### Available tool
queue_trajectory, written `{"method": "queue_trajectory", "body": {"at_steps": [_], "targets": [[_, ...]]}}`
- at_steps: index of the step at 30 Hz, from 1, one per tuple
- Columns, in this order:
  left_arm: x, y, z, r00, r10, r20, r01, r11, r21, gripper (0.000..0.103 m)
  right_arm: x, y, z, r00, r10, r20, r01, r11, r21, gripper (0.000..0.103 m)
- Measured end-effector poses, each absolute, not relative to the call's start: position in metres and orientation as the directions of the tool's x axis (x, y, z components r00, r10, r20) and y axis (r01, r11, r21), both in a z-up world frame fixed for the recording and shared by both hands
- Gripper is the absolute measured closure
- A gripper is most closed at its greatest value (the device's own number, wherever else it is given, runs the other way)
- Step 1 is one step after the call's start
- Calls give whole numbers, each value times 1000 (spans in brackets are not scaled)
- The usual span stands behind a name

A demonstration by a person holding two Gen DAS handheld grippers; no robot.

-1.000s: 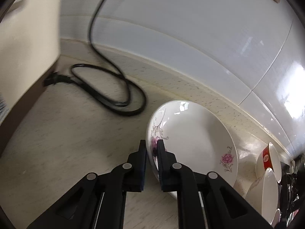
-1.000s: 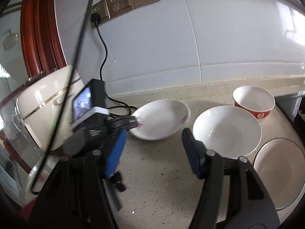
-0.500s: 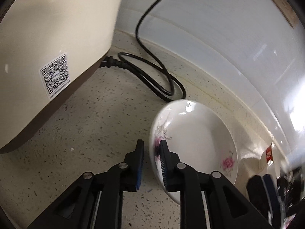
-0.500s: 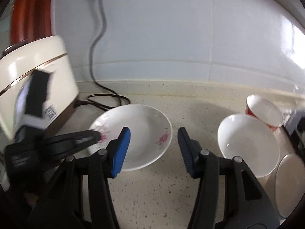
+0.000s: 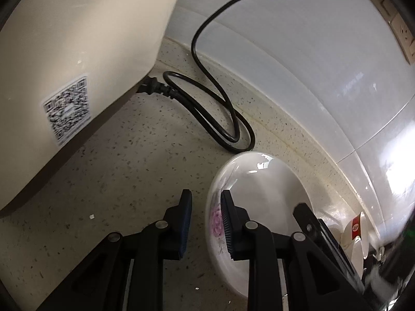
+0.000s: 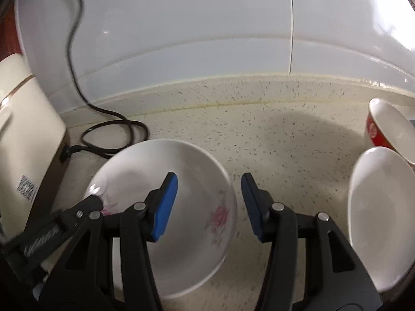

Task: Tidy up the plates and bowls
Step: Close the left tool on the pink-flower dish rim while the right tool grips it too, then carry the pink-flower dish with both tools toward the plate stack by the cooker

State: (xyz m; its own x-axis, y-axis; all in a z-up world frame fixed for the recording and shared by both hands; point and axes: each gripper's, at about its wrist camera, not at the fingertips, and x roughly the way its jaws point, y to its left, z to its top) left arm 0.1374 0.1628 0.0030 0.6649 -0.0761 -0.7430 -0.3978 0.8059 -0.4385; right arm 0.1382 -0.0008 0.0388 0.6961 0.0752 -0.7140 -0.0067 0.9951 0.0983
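The speckled countertop bears a floral plate, white bowl, red bowl, black cord and cream appliance.

My right gripper hid the near part of the flowered plate. The white bowl ran off the right edge, the rice cooker off the left, its label blurred.

Daylight from the right, fisheye warp all over, a bit of motion smear

Bright glare blows out the white wall tiles on the right in both views, and highlights glint on the floral plate. A soft shadow pools on the speckled countertop. The QR sticker on the cream appliance is smeared, edges bend hard, and the corners go black.
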Motion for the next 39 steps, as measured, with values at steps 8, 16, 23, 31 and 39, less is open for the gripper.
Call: {"method": "queue_trajectory", "body": {"at_steps": [8, 16, 23, 31, 39], "targets": [[142, 144, 7, 626, 15, -779, -384, 876, -291, 79, 134, -6, 33, 654, 159, -739, -55, 985, 163, 81], [124, 141, 10, 594, 76, -801, -379, 904, -196, 80, 87, -8, 38, 672, 170, -720, -88, 985, 150, 90], [99, 132, 10, 606, 23, -795, -325, 919, -221, 79, 41, -30, 36, 661, 229, -715, -107, 971, 212, 89], [78, 139, 9, 641, -58, -765, -298, 900, -318, 76, 32, -57, 29, 600, 354, -718, -81, 919, 385, 81], [80, 127, 9, 642, 3, -767, -275, 934, -227, 73, 30, -45, 32, 604, 328, -726, -113, 937, 329, 80]]}}
